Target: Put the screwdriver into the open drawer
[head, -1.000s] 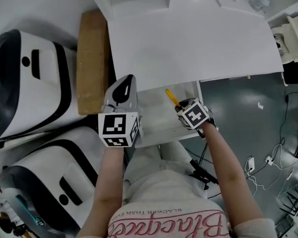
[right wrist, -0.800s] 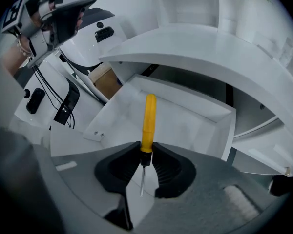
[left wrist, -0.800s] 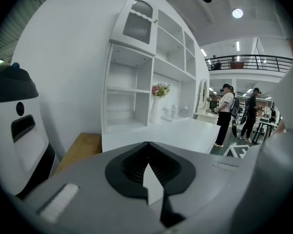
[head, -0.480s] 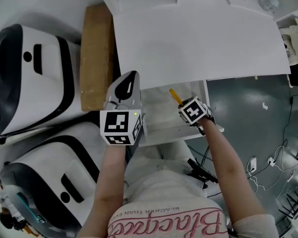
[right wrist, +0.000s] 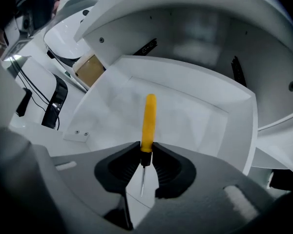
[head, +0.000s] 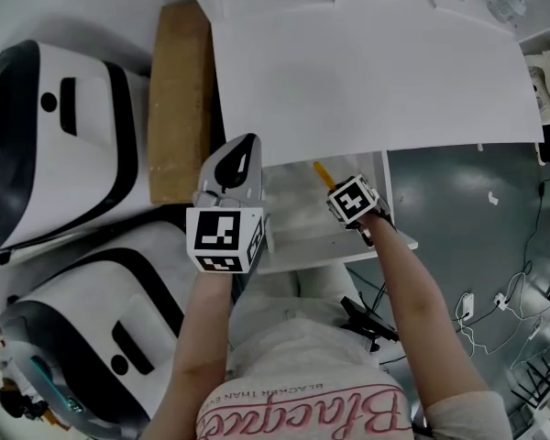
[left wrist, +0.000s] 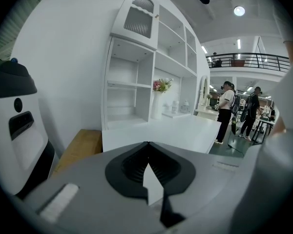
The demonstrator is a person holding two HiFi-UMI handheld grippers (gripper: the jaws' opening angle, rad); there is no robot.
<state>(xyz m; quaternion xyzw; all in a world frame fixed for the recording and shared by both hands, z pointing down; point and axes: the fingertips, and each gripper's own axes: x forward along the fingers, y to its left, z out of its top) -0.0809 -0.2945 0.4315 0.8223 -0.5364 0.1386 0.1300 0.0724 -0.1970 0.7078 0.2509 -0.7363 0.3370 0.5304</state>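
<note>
One screwdriver (right wrist: 148, 121) clamped in rt tool (right wrist: 145, 152), sticking out over drawer (right wrist: 200, 118)

Right claw (right wrist: 145, 161) clamps yellow screwdriver (right wrist: 147, 126), handle pointing into open white drawer (right wrist: 195, 99).

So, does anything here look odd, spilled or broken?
Nothing looks spilled or damaged. The only unusual thing is how the screwdriver sits: the right gripper pinches it where handle meets shaft, so the yellow handle sticks out ahead, over the open drawer, and the metal tip points back toward the gripper.
</note>
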